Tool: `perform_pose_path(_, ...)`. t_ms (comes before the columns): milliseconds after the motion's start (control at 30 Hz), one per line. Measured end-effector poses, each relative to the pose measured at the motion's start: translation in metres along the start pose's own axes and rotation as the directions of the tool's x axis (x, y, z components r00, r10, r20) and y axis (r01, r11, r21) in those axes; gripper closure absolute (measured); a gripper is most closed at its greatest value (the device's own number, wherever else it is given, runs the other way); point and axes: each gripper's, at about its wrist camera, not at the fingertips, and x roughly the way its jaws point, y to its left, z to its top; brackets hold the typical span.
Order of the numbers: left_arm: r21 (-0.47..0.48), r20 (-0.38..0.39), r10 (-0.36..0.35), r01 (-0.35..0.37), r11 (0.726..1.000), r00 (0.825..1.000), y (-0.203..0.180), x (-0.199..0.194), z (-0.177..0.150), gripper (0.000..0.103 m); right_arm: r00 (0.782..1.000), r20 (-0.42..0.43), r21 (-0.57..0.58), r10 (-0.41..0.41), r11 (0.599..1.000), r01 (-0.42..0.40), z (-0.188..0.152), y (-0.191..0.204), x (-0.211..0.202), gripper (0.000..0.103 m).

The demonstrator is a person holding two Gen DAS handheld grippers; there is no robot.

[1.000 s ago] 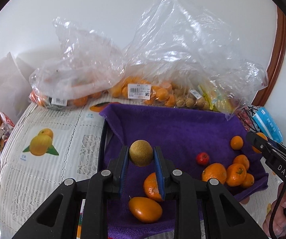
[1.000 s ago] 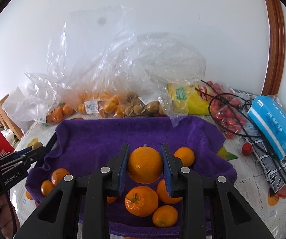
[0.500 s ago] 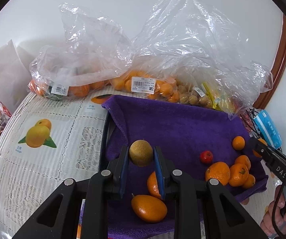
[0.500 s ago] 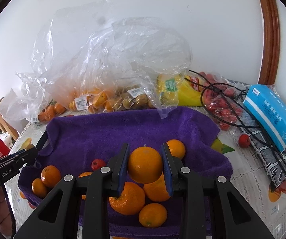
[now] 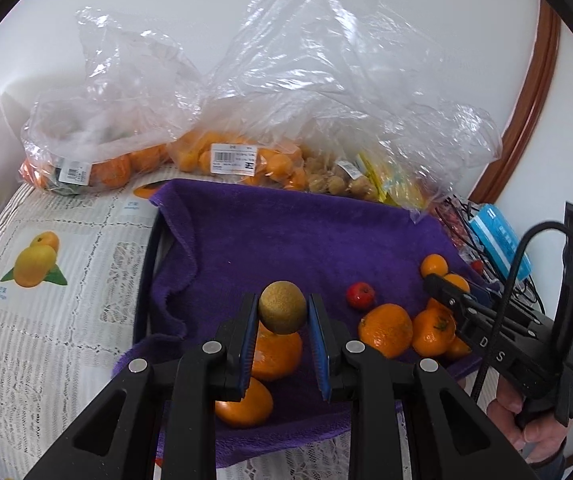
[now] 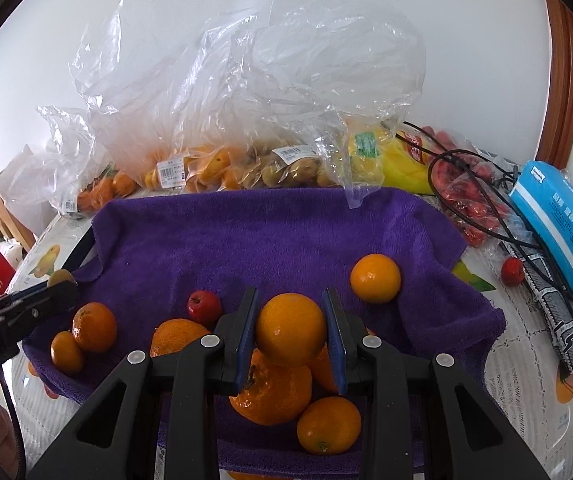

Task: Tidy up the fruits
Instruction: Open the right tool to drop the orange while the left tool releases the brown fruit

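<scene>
Two grippers each carry fruit over the purple towel. The left gripper has its jaws clamped on a round brownish fruit, with no long axis to speak of, held at the tips. The right gripper pinches an orange likewise. Below lie loose oranges and a small red fruit, perhaps a hawthorn. Plastic bags of fruit crowd the surface behind.
</scene>
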Motion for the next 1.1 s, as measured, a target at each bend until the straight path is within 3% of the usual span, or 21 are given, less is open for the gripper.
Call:
perform_pose_path(200,0.019,-0.030,-0.004,0.004,1.000,1.000,-0.008,0.008,-0.008,0.080,1.000,-0.018,0.019,0.001,1.000,-0.001,-0.001,-0.004,0.004,0.070)
perform_pose_path(1100,0.015,0.001,0.012,-0.012,1.000,1.000,-0.010,0.010,-0.008,0.079,1.000,-0.005,-0.002,-0.009,1.000,0.009,0.001,-0.010,-0.011,0.073)
